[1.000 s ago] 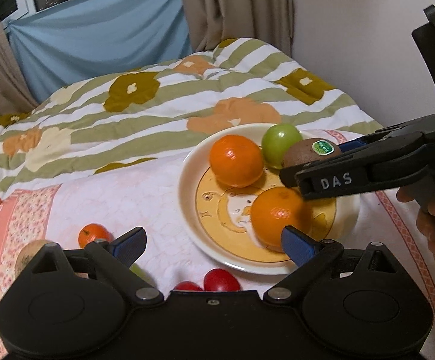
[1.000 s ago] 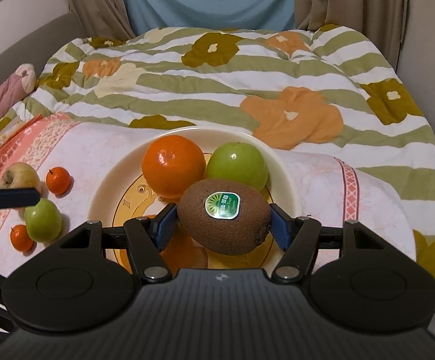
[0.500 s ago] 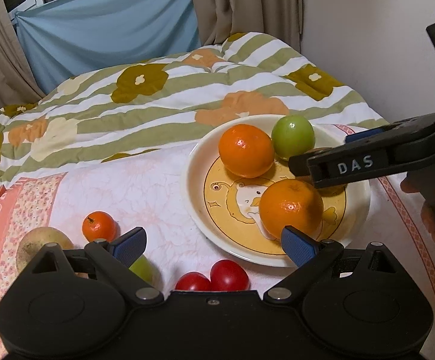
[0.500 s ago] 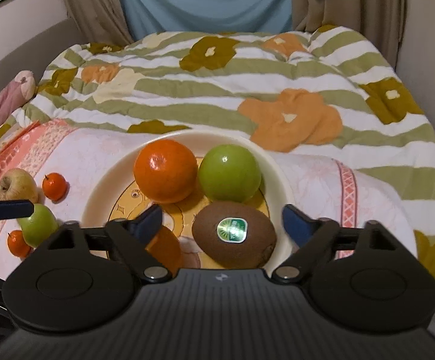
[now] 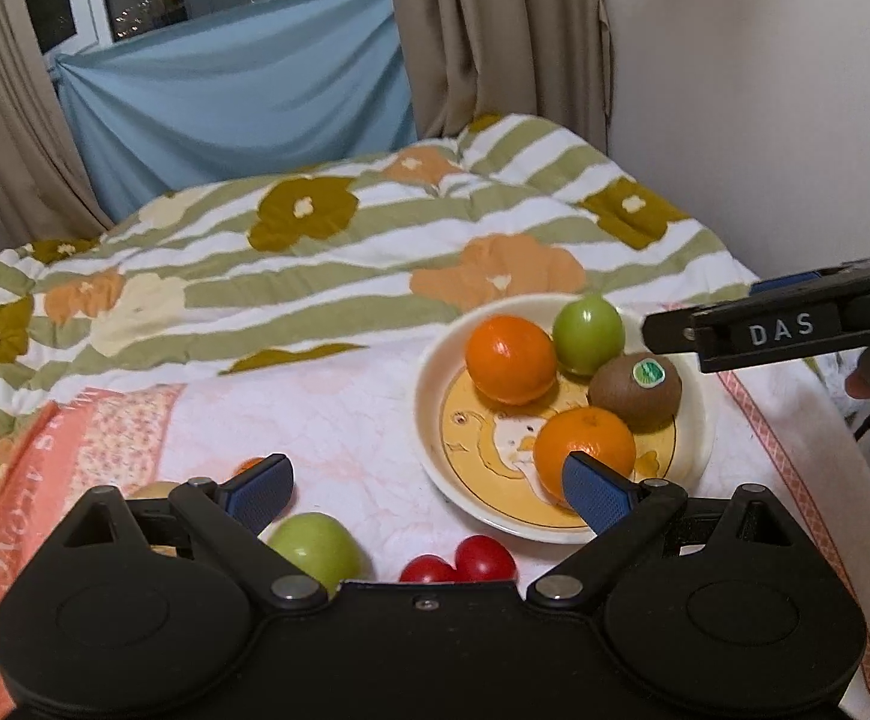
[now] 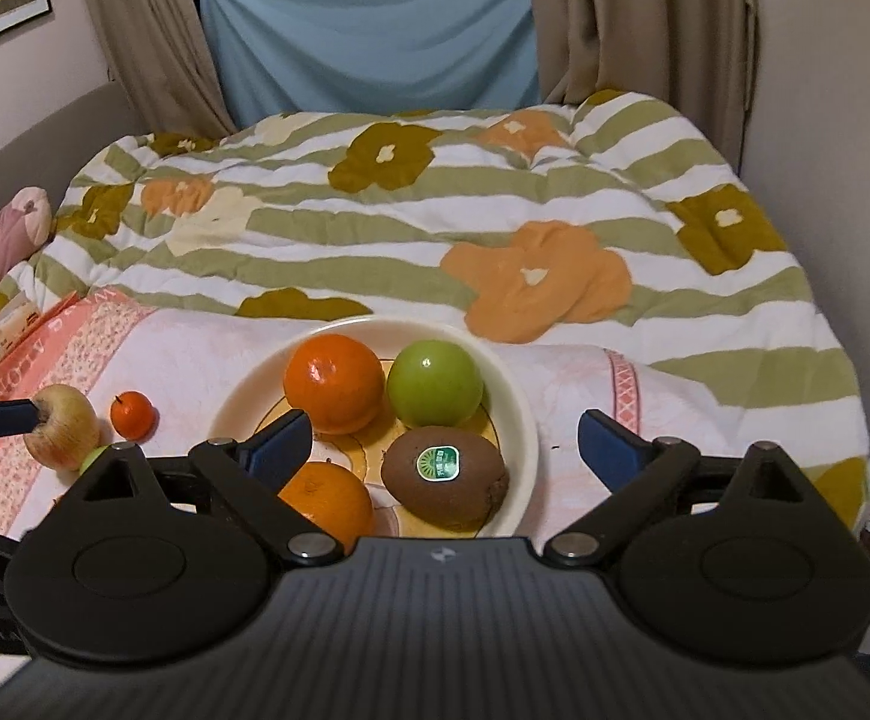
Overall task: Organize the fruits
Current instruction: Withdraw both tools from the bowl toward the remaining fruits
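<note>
The right claw (image 6: 441,441) has just spread wide and empty above the kiwi (image 6: 444,485), now released onto the plate (image 6: 519,420) beside oranges. The left claw (image 5: 426,489) gapes empty; the green apple (image 5: 315,552) waits.

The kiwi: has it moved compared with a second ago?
Yes. The kiwi went down from between the right gripper pads onto the plate, beside the green apple.
</note>
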`<state>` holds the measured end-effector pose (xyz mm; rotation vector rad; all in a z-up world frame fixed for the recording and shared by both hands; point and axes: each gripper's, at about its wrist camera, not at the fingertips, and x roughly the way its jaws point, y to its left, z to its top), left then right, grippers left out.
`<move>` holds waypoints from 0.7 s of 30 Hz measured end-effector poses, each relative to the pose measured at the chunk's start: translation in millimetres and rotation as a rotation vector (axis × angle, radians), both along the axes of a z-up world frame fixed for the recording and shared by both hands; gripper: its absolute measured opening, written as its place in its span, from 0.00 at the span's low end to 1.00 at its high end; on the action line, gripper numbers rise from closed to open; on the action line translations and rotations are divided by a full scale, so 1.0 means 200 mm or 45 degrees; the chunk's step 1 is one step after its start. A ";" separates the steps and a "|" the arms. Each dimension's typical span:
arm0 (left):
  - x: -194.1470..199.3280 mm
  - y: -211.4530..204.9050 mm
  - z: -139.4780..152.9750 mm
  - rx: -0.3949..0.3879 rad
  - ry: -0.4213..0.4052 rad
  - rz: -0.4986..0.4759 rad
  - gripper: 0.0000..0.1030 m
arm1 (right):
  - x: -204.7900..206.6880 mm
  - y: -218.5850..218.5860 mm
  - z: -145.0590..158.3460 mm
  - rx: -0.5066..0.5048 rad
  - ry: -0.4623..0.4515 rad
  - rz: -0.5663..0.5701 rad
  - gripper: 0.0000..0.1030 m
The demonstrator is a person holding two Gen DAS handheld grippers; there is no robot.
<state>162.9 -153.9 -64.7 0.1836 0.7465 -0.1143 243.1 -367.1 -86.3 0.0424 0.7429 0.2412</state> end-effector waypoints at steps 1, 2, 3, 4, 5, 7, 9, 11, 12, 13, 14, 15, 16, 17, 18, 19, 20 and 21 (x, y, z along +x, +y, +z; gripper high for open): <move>-0.01 0.01 0.02 -0.003 -0.012 0.006 0.96 | -0.02 0.00 0.02 -0.004 -0.005 -0.008 1.00; -0.03 0.02 0.04 -0.008 -0.021 0.011 0.96 | -0.03 0.00 0.04 -0.007 -0.011 -0.014 1.00; -0.05 0.04 0.06 -0.014 -0.030 0.015 0.96 | -0.05 0.00 0.07 -0.006 -0.019 -0.019 1.00; -0.07 0.05 0.08 -0.020 -0.041 0.019 0.96 | -0.08 0.00 0.09 -0.002 -0.028 -0.023 1.00; -0.09 0.07 0.10 -0.026 -0.051 0.022 0.96 | -0.10 0.01 0.11 0.005 -0.033 -0.030 1.00; -0.14 0.10 0.13 -0.039 -0.072 0.027 0.98 | -0.14 0.01 0.15 0.019 -0.037 -0.042 1.00; -0.18 0.14 0.16 -0.043 -0.088 0.033 1.00 | -0.19 0.03 0.19 0.016 -0.043 -0.060 1.00; -0.21 0.18 0.18 -0.044 -0.103 0.030 1.00 | -0.25 0.05 0.23 0.003 -0.064 -0.080 1.00; -0.24 0.20 0.19 -0.044 -0.108 0.025 1.00 | -0.28 0.06 0.24 -0.003 -0.075 -0.089 1.00; -0.26 0.22 0.21 -0.044 -0.113 0.020 1.00 | -0.32 0.08 0.26 -0.008 -0.087 -0.099 1.00; -0.27 0.24 0.22 -0.044 -0.119 0.015 1.00 | -0.35 0.10 0.28 -0.011 -0.097 -0.108 1.00; -0.29 0.27 0.23 -0.045 -0.126 0.011 1.00 | -0.38 0.11 0.29 -0.012 -0.104 -0.115 1.00; -0.31 0.30 0.24 -0.049 -0.132 0.007 1.00 | -0.40 0.13 0.31 -0.013 -0.112 -0.122 1.00; -0.32 0.32 0.24 -0.052 -0.135 0.004 1.00 | -0.43 0.15 0.32 -0.014 -0.118 -0.128 1.00; -0.34 0.36 0.25 -0.057 -0.140 0.003 1.00 | -0.45 0.17 0.33 -0.015 -0.121 -0.134 1.00; -0.35 0.38 0.26 -0.060 -0.143 0.001 1.00 | -0.48 0.19 0.34 -0.013 -0.124 -0.140 1.00; -0.36 0.41 0.27 -0.060 -0.146 -0.002 1.00 | -0.50 0.22 0.35 -0.010 -0.127 -0.146 1.00; -0.38 0.43 0.27 -0.059 -0.150 -0.005 1.00 | -0.52 0.24 0.36 -0.004 -0.133 -0.151 1.00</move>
